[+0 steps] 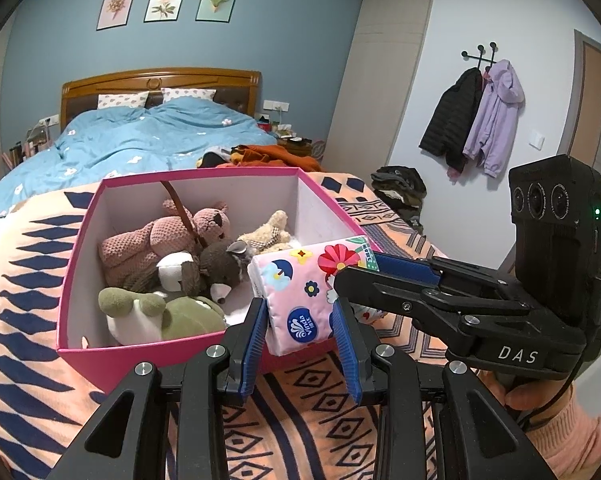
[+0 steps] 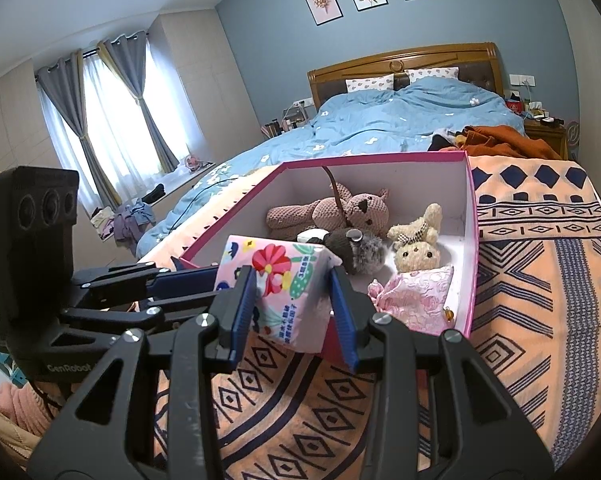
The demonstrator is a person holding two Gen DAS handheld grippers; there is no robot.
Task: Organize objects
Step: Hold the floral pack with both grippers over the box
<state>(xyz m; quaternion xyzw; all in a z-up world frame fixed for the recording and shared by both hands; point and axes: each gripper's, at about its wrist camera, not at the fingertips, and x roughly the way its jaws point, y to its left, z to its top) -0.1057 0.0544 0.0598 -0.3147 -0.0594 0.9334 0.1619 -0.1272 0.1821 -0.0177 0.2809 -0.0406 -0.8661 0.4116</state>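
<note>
A pink floral tissue pack [image 1: 304, 300] is held over the near rim of a pink box [image 1: 76, 272] on the patterned blanket. My left gripper [image 1: 300, 324] is shut on its lower end, and my right gripper [image 2: 292, 300] is shut on the other end of the pack [image 2: 280, 280]. The right gripper also shows in the left wrist view [image 1: 384, 272], coming in from the right. The box [image 2: 472, 240] holds several plush toys: a pink bear [image 1: 168, 236], a grey mouse [image 1: 224, 268], a green toy [image 1: 164, 312], a cream bunny [image 2: 416, 240] and a pink pouch [image 2: 416, 296].
The box stands on an orange and navy blanket [image 1: 300, 420] at the foot of a bed with a blue duvet [image 1: 152, 140]. Orange clothes [image 1: 276, 152] lie behind the box. Coats [image 1: 476, 120] hang on the right wall. Curtains [image 2: 112, 112] cover the window.
</note>
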